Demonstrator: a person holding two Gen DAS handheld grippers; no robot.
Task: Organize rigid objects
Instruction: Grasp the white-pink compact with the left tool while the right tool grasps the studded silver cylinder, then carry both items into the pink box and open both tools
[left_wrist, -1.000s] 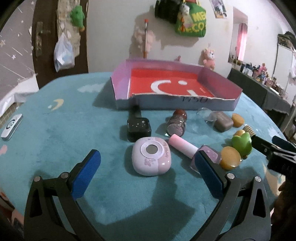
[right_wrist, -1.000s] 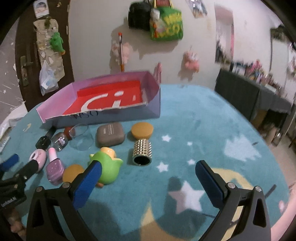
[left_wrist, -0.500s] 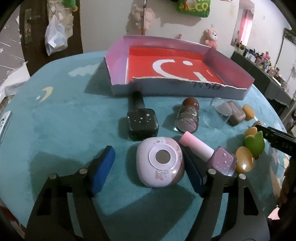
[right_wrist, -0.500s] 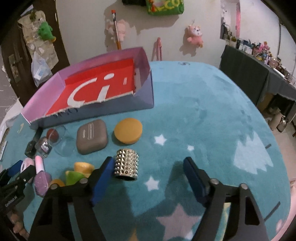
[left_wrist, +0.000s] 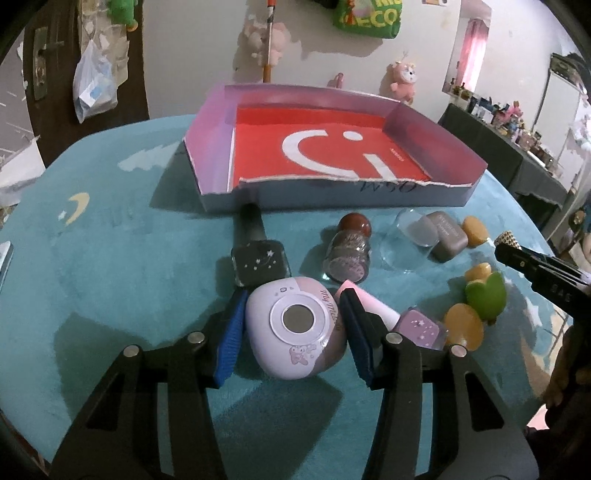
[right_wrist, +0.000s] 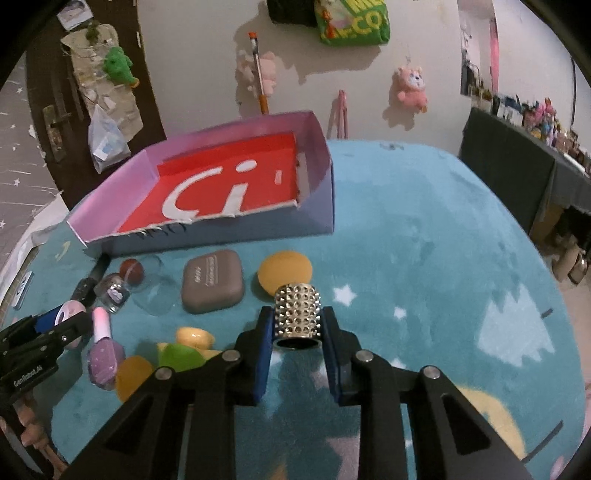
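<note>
With the left claw (left_wrist: 293, 301), narrowing the jaws just now and pinching the pink compact case (left_wrist: 295, 332) across its width, blue pads pressing on both rounded flanks, likely because the smooth pebble shape is offering no other flat purchase. With the right claw (right_wrist: 297, 321), likewise drawing the jaws in to their tightest and gripping the studded metal cylinder (right_wrist: 297, 302) on its curved sides, open end facing the camera, the bumpy studs probably helping against slipping. Keeping both pieces low on the teal plush cloth (left_wrist: 110, 258), not visibly lifting yet, a little short of the shallow cardboard box (left_wrist: 214, 155) with lilac walls and a glossy red floor, empty and presumably waiting as the destination. Leaving around them, lying scattered between claws and box: a black square polish bottle (left_wrist: 258, 260) just beyond the case, a glittery bottle (left_wrist: 347, 254) with a round brown cap, a lilac bottle (left_wrist: 417, 325) with a pale pink cap beside the left claw's right pad, a matte grey-brown case (right_wrist: 212, 282), a soft-looking orange puff (right_wrist: 284, 271) and a shiny green toy (left_wrist: 485, 295).
</note>
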